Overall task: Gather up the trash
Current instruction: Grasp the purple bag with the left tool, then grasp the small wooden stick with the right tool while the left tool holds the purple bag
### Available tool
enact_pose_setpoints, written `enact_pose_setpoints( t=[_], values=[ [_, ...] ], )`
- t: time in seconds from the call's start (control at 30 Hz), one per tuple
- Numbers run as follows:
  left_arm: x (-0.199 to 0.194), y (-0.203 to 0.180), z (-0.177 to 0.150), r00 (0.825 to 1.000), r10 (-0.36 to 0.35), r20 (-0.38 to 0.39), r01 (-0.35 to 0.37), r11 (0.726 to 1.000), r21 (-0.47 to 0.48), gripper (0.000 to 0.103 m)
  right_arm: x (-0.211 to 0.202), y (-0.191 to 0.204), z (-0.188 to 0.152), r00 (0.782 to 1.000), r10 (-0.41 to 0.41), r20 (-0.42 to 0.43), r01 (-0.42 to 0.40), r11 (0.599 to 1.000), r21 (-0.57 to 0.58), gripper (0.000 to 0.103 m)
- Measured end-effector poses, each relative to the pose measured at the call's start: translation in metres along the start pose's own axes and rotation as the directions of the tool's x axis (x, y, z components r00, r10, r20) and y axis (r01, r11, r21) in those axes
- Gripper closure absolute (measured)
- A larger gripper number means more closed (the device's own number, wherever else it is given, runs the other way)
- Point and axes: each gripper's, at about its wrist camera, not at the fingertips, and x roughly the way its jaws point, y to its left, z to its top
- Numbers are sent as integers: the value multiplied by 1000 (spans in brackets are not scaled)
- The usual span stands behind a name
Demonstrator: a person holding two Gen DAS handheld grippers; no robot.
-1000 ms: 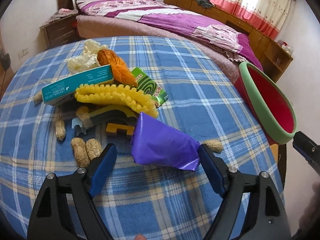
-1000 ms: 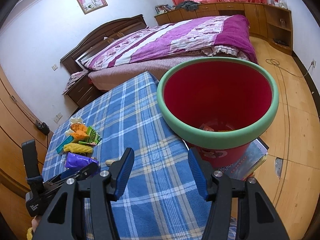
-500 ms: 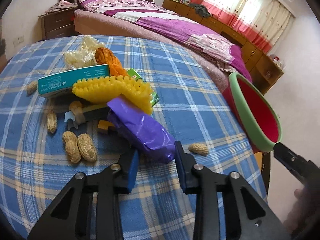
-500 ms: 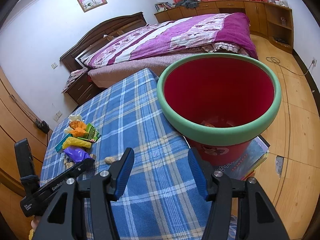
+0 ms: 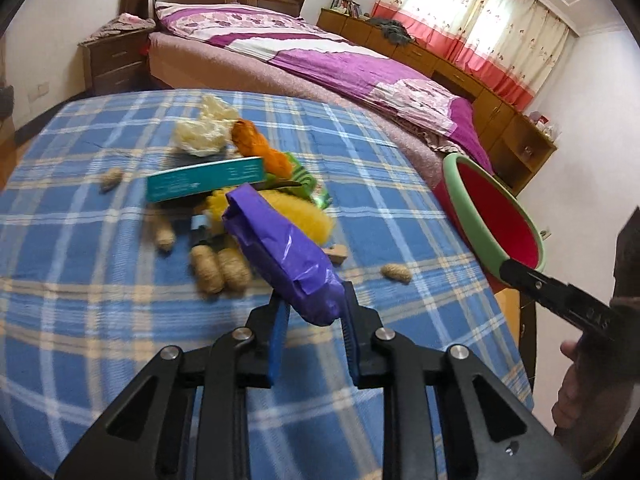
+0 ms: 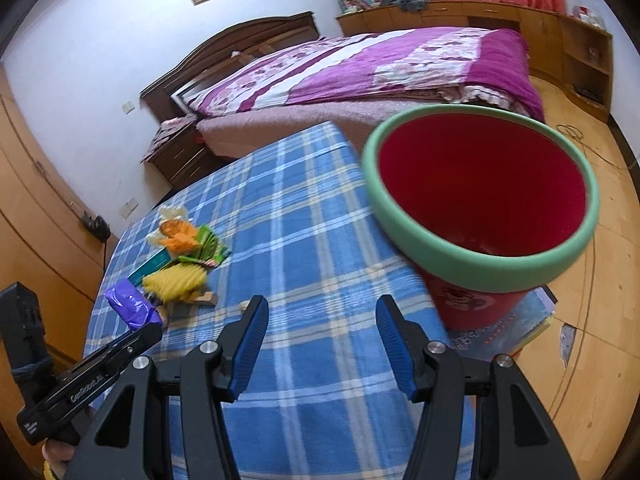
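Observation:
My left gripper [image 5: 314,306] is shut on a purple wrapper [image 5: 280,248] and holds it lifted above the blue checked table [image 5: 100,300]. Behind it lies a trash pile: a teal box [image 5: 204,180], a yellow ridged piece [image 5: 312,216], an orange wrapper [image 5: 260,146], a cream crumpled bag [image 5: 204,132] and several peanuts [image 5: 218,272]. The red bin with a green rim [image 6: 484,196] stands off the table's right edge. My right gripper [image 6: 322,340] is open and empty above the table near the bin. The purple wrapper also shows in the right wrist view [image 6: 132,306].
A bed with a purple cover [image 5: 320,64] stands behind the table. Wooden cabinets [image 5: 500,120] line the far wall. The bin rests on a stack of books [image 6: 508,332] on the wooden floor. A single peanut [image 5: 396,273] lies near the table's right edge.
My left gripper closed on the purple wrapper and lifted it off the table. The right gripper shifted slightly and stayed open.

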Motion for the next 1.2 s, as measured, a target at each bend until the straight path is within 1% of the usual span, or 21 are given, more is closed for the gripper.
enact_pose_setpoints(
  t=[0.17, 0.27, 0.43, 0.57, 0.77, 0.97, 1.07, 1.2],
  values=[
    [-13, 17, -3, 999, 34, 13, -34, 999, -32, 78, 14, 28, 0, 999, 36, -38, -39, 997, -73, 44],
    [-20, 31, -3, 997, 71, 26, -70, 996, -54, 78, 24, 45, 1, 997, 55, -61, -62, 991, -120, 44],
    [-27, 51, -5, 990, 135, 36, -131, 988, -85, 78, 45, 73, 0, 991, 71, -112, -92, 977, -191, 44],
    [-32, 66, -7, 983, 181, 41, -177, 979, -101, 78, 67, 95, 1, 982, 79, -169, -121, 960, -251, 44],
    [-34, 85, -11, 977, 210, 31, -203, 969, -143, 78, 91, 114, 0, 970, 79, -232, -150, 941, -304, 44],
    [-31, 94, -14, 976, 216, 15, -211, 963, -171, 78, 100, 132, 1, 973, 62, -222, -145, 915, -378, 44],
    [-30, 96, -15, 976, 216, 12, -211, 962, -176, 78, 109, 137, 2, 971, 55, -233, -149, 901, -408, 44],
    [-31, 96, -16, 976, 216, 13, -211, 961, -177, 78, 119, 137, 0, 966, 50, -252, -154, 898, -412, 54]
  ],
)
